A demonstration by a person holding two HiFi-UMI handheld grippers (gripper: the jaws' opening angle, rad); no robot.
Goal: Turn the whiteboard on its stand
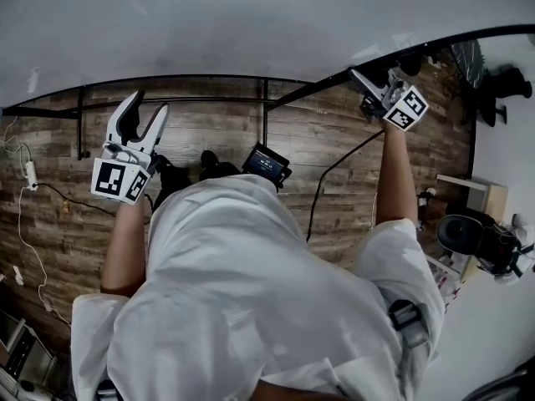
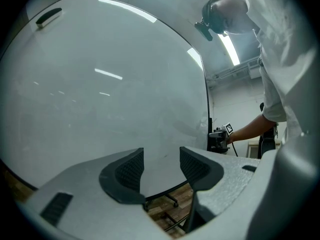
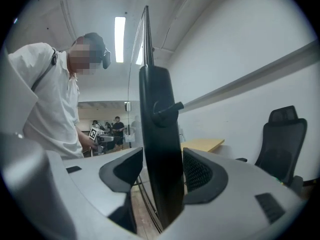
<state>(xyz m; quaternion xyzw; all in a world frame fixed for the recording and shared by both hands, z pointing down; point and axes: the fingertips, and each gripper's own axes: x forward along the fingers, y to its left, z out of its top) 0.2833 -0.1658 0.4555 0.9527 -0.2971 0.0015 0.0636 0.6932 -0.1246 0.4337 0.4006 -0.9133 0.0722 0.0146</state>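
Head view: the large white whiteboard with a black frame (image 1: 251, 23) spans the top, its upper part cut off. The person's white shirt (image 1: 251, 291) hides part of the wooden floor (image 1: 75, 215). Both forearms reach forward, the left gripper (image 1: 144, 117) below the board's lower edge and the right gripper (image 1: 368, 86) at its right edge.

Left gripper view: its jaws are released with nothing between them, facing the board's face.

Right gripper view: the jaws straddle the board's black side frame (image 3: 157, 134), slack rather than clamped.
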